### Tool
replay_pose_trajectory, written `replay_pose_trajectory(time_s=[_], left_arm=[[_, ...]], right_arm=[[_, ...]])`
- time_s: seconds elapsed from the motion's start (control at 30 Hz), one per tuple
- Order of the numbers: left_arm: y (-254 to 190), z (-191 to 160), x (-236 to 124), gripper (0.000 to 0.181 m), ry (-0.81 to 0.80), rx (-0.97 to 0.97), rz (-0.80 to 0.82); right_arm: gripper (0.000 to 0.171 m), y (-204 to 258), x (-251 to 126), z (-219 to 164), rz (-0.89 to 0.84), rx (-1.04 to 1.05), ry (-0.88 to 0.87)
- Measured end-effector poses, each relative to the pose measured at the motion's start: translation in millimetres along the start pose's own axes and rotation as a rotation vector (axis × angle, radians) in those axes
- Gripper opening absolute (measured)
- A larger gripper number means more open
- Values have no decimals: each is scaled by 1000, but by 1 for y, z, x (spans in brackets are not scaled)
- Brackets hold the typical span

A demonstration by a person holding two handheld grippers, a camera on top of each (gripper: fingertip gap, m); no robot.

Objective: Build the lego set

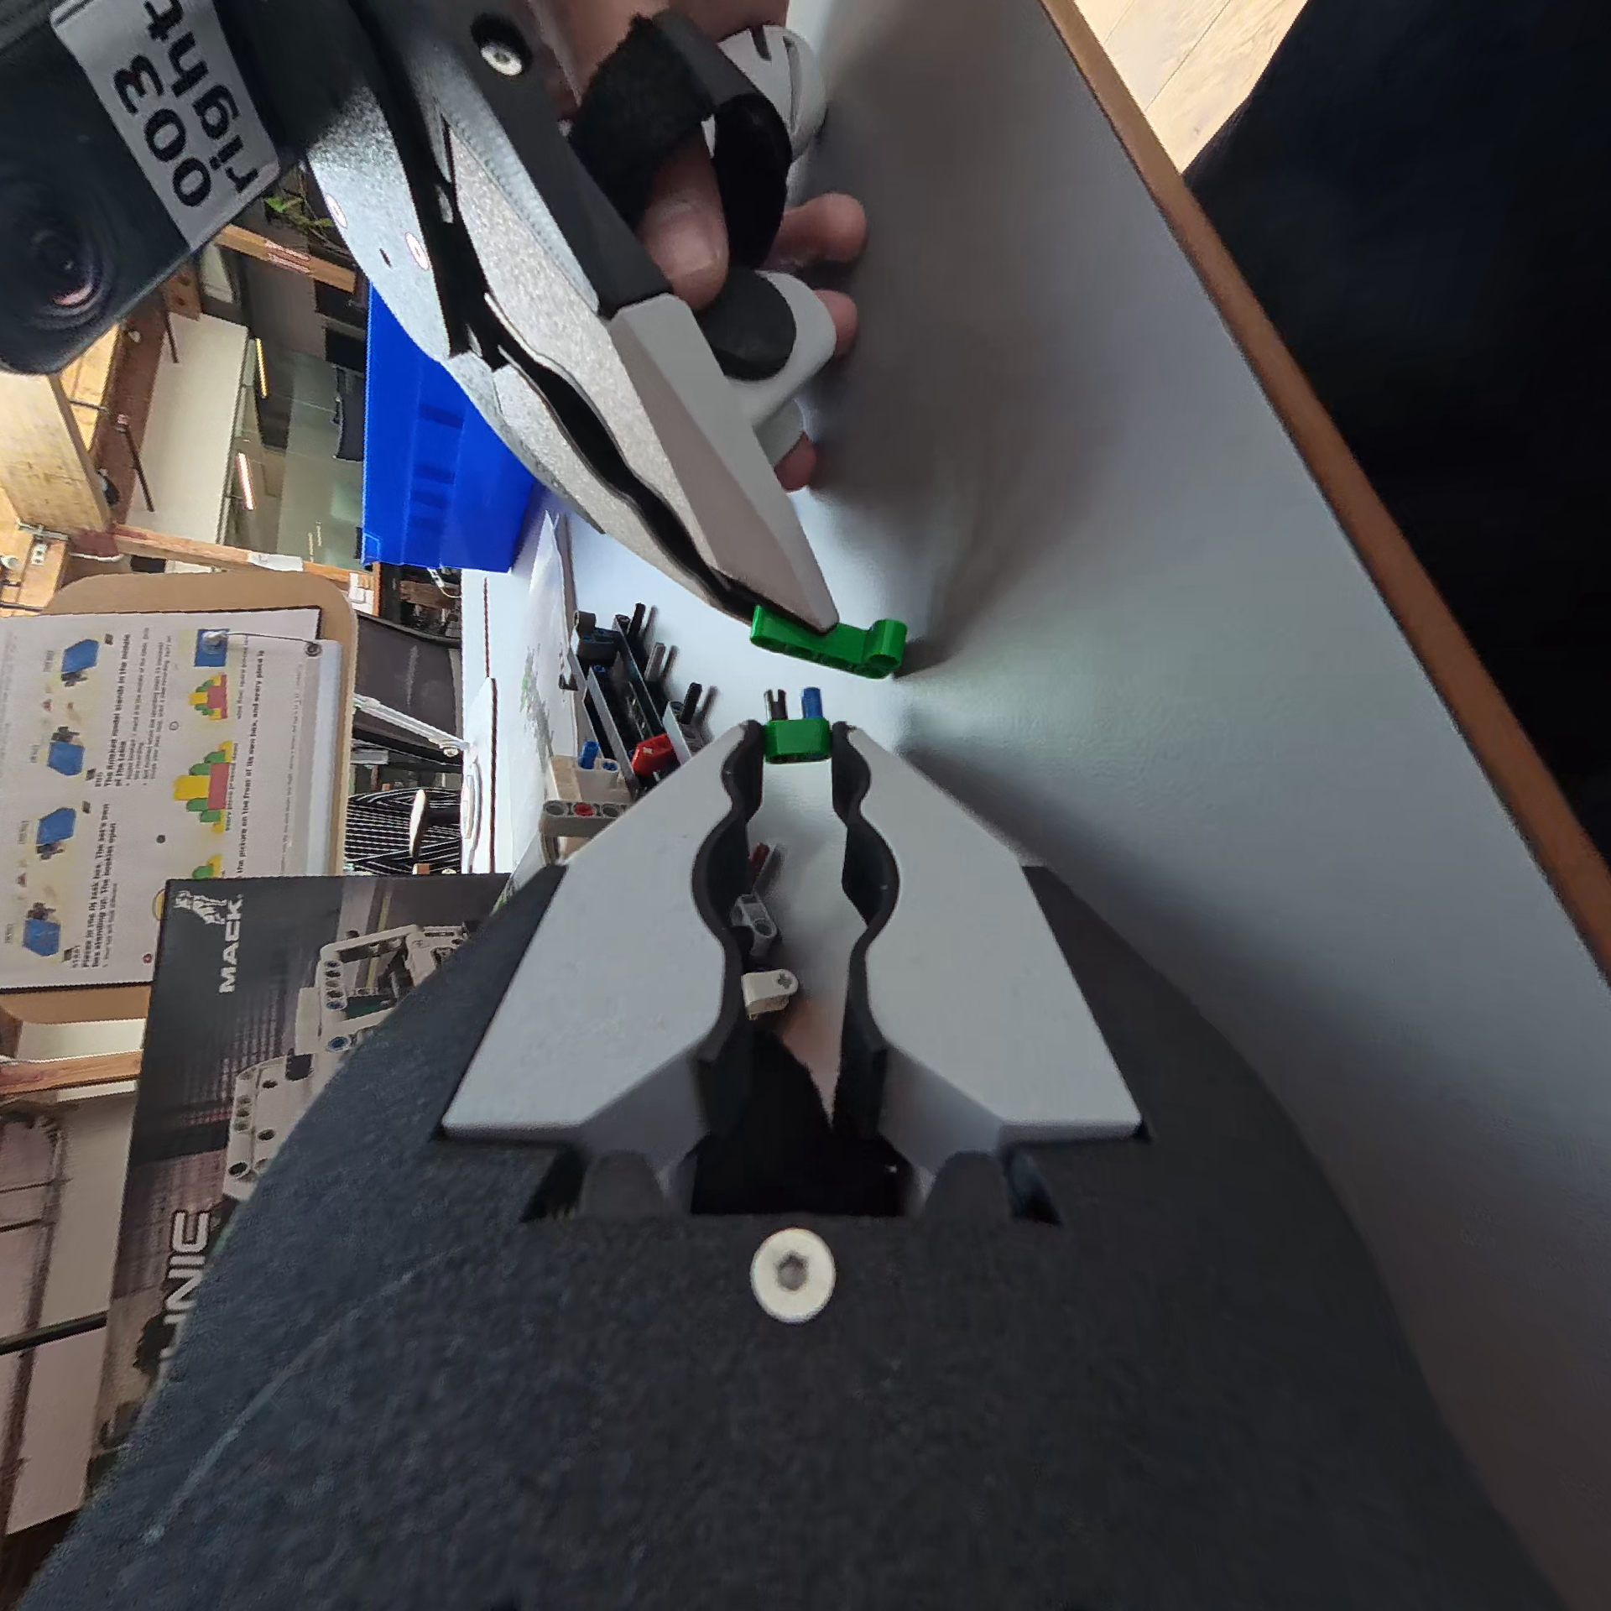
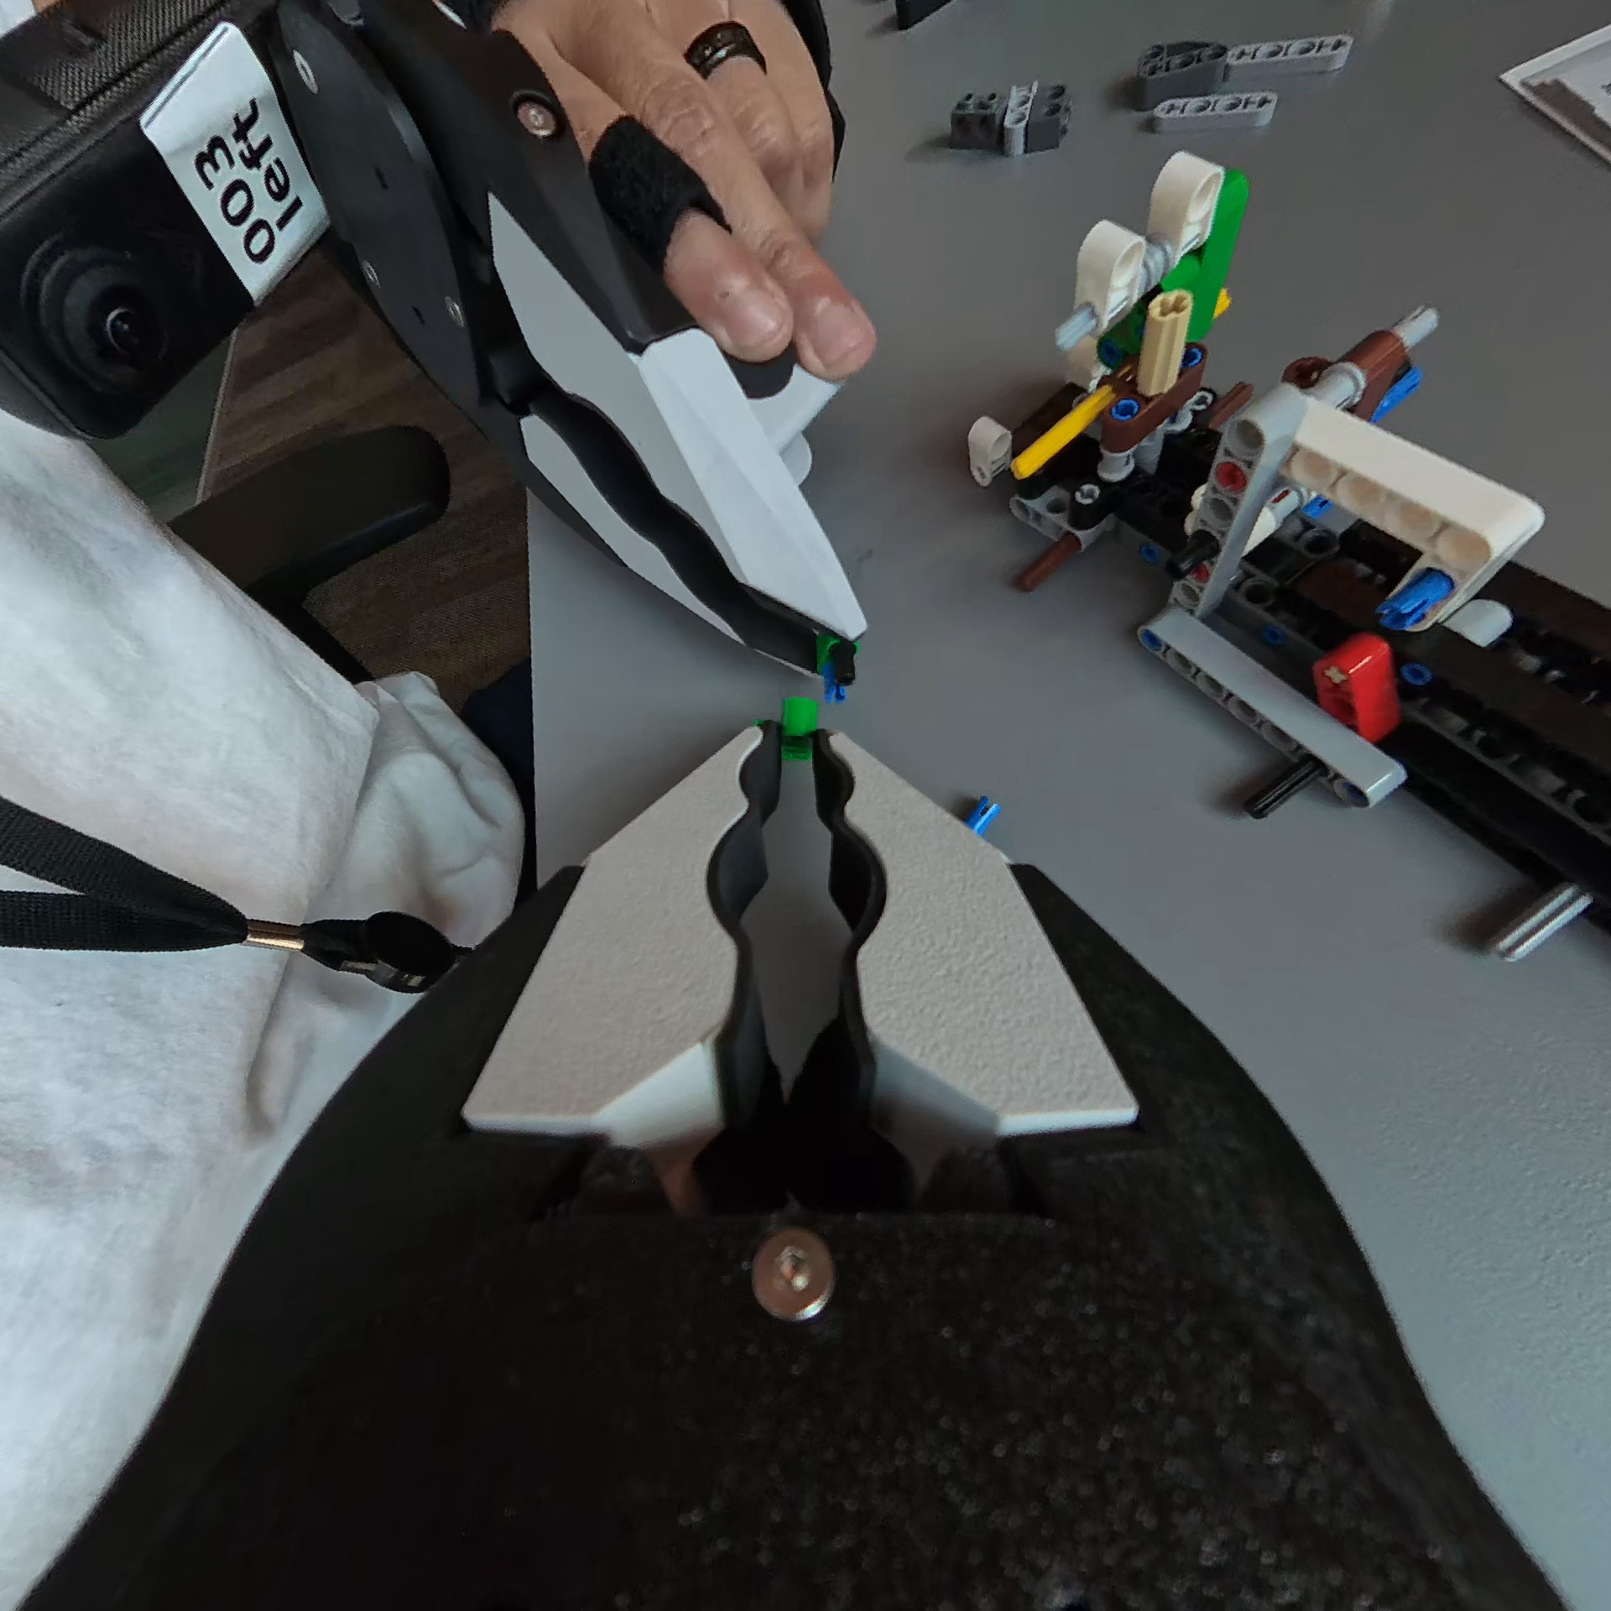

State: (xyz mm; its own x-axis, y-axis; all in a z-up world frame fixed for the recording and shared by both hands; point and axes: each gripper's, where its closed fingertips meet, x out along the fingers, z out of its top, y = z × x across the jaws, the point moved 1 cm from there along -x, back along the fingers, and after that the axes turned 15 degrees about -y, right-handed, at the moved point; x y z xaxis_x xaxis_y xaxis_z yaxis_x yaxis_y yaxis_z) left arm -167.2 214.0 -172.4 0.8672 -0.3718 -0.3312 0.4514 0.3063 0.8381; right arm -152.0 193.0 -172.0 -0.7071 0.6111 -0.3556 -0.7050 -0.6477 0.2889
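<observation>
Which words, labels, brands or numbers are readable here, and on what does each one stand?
I name the carriers only, not the wording.
Grey label on right hand-held gripper: legible print.
White label on left hand-held gripper: legible print.
Dark box: large legible lettering.
Instruction sheet: small, mostly blurred.
Booklet corner: too small to read.
</observation>
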Motion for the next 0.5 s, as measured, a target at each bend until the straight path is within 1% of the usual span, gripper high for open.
replay_pose_trajectory(time_s=[0.03,0.13,0.33,0.43,0.5], left_arm=[[0,0,0,14,3,22,6],[2,-1,1,14,-11,67,4],[4,10,5,14,-136,-100,-36],[2,11,4,14,-141,-95,-43],[-6,12,1,14,-154,-141,-95]], right_arm=[[6,0,0,0,-4,8,-2],[6,-2,0,0,-30,39,-12],[6,-2,-4,-3,-44,96,-17],[6,-1,-4,-4,-21,141,-14],[6,-1,-4,-4,-4,186,-13]])
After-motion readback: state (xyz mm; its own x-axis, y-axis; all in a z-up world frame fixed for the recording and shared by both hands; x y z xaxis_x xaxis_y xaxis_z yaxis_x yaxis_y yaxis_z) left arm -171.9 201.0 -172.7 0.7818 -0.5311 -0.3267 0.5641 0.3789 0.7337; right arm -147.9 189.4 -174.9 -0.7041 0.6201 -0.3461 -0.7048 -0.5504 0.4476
